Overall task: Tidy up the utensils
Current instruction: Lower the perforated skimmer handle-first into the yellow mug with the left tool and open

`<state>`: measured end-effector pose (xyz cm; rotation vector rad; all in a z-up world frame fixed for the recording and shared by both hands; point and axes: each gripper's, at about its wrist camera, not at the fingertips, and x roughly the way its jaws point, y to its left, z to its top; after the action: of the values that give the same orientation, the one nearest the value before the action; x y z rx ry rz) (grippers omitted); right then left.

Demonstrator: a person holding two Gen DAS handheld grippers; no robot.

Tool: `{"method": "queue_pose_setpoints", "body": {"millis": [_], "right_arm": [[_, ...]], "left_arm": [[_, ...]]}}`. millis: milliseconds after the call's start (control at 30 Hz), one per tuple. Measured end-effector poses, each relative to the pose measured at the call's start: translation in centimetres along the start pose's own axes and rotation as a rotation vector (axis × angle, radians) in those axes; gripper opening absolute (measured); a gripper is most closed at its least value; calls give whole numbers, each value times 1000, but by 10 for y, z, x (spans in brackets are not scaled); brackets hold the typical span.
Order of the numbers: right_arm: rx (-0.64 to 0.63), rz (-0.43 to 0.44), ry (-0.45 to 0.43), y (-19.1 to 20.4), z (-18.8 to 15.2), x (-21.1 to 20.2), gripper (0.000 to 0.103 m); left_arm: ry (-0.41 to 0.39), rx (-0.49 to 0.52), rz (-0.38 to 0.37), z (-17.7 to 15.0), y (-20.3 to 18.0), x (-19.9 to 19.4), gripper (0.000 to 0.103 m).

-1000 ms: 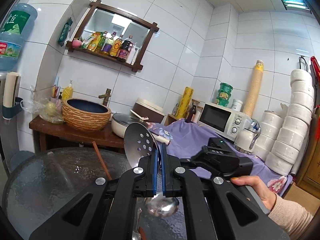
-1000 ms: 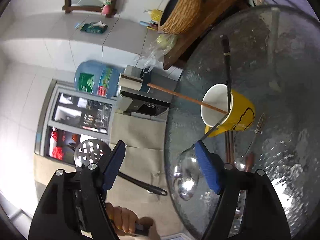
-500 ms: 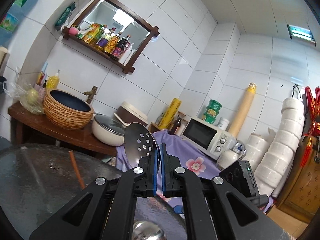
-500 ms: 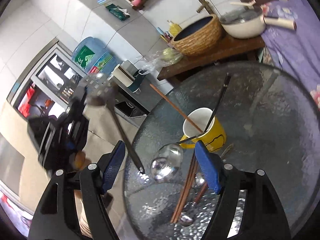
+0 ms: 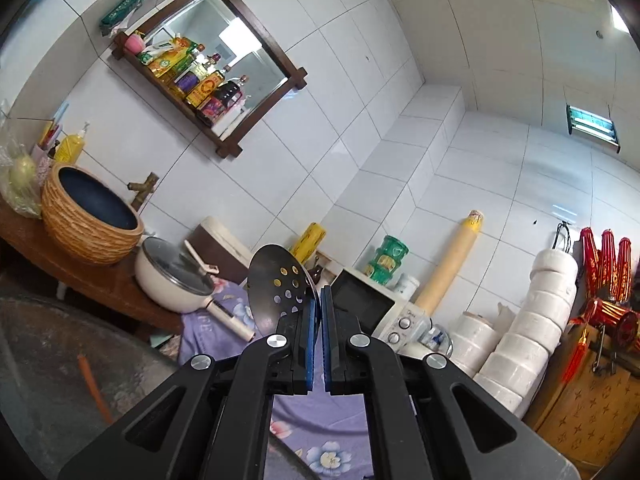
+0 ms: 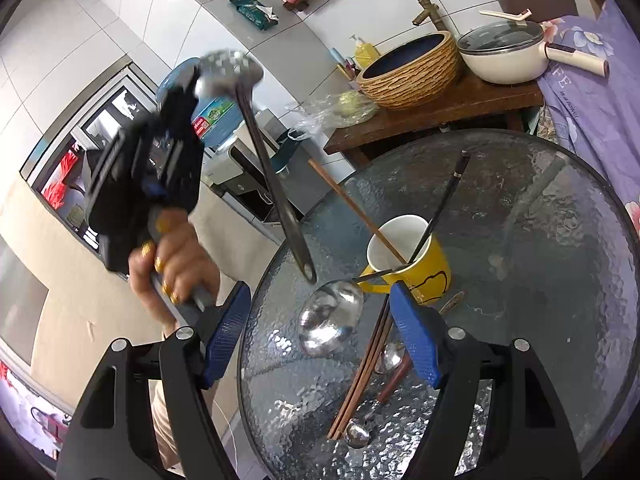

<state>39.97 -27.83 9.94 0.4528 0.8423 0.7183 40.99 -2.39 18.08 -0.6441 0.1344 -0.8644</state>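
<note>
The left gripper (image 5: pixel 318 320) has its blue pads clamped flat against the slotted spoon (image 5: pixel 280 280), gripping it near the perforated bowl, which projects toward 11 o'clock above the fingertips in the left wrist view. In the right wrist view the same left gripper (image 6: pixel 192 84) appears at 10 o'clock, blurred, held in the person's left hand (image 6: pixel 172 264); the slotted spoon (image 6: pixel 264 160) hangs from it with the bowl at the top and the dark handle slanting down toward 5 o'clock, its end above the rim of the glass table (image 6: pixel 540 240). The right gripper (image 6: pixel 320 336) stands wide open with nothing between its blue pads and hovers over the near edge of the table. The yellow mug (image 6: pixel 412 264) stands upright near the table centre, at 1 o'clock from the right gripper. It holds one wooden chopstick (image 6: pixel 352 208) leaning toward 10 o'clock, a dark utensil handle (image 6: pixel 444 208) leaning toward 1 o'clock, and the handle of the ladle (image 6: pixel 332 316), whose bowl rests on the glass at 8 o'clock of the mug. A pair of chopsticks (image 6: pixel 360 376) and two spoons (image 6: pixel 380 392) lie flat on the glass at 6 o'clock of the mug. Beyond the table, at 12 o'clock, a wooden bench (image 6: pixel 440 108) carries a woven basin (image 6: pixel 412 72) and a lidded pot (image 6: pixel 504 56).
</note>
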Motion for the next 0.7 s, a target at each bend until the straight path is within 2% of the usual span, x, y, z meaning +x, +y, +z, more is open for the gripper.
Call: {"method": "queue_pose_setpoints", "body": {"millis": [200,367,533,700], "right_arm": [[-28,-33,5,-6,3,1,73],[-47,-55,5,-10,0,2,73],[-76,-68,24,-9,-6,5,73],[-71,-52,11,-12,-8,-1,73]], "left_arm": [[38,16,12,-4,6,34,2],[73,-28,20,-20,32,53,2],[47,-134,-83,-22,57,54,2],[23,-132,-162,-9,53,57,2]]}}
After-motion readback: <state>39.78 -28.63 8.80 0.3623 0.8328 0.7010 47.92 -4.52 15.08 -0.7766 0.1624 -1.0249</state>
